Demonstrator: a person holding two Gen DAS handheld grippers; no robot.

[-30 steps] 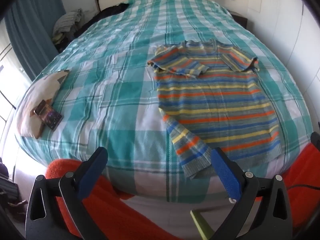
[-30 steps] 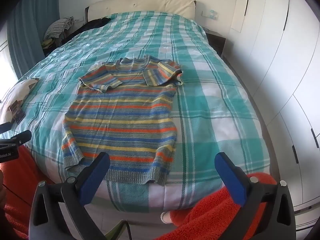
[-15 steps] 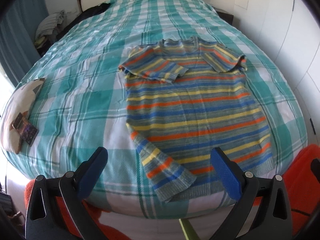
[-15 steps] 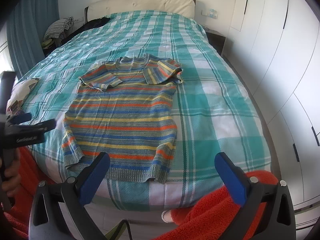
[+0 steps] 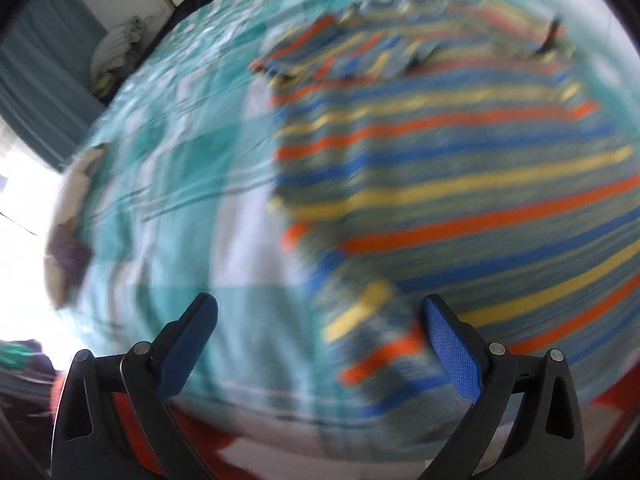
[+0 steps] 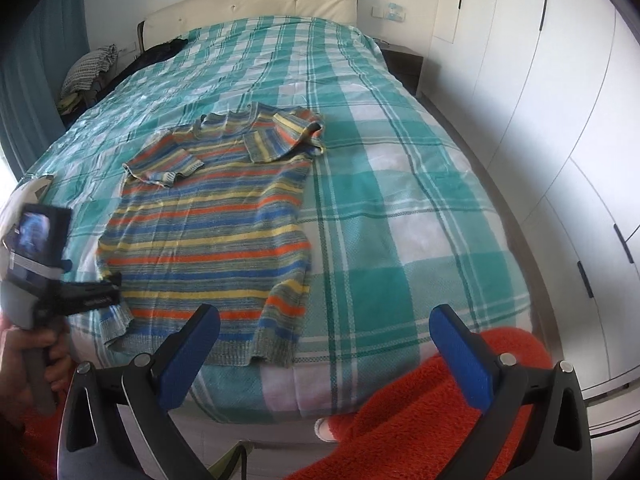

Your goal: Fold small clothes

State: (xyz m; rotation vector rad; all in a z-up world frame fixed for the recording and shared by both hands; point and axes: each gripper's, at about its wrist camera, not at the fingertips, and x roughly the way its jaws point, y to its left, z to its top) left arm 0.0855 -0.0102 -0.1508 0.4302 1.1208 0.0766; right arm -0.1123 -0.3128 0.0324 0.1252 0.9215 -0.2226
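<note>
Striped sweater (image 6: 208,236) in orange, blue and yellow lies flat near the bed's foot; both sleeves folded inward.

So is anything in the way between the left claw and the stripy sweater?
Nothing visible is. The left claw is open right over the near corner of the stripy sweater, which lies flat on the bed with nothing on top.

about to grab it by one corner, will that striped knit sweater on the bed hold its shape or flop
The striped knit sweater probably flops: it lies limp on the teal checked bedspread, its sleeves already folded over its chest. Its loose knit likely stretches and sags from a single corner. It looks light, and may drag rather than slide on the woven cover.
</note>
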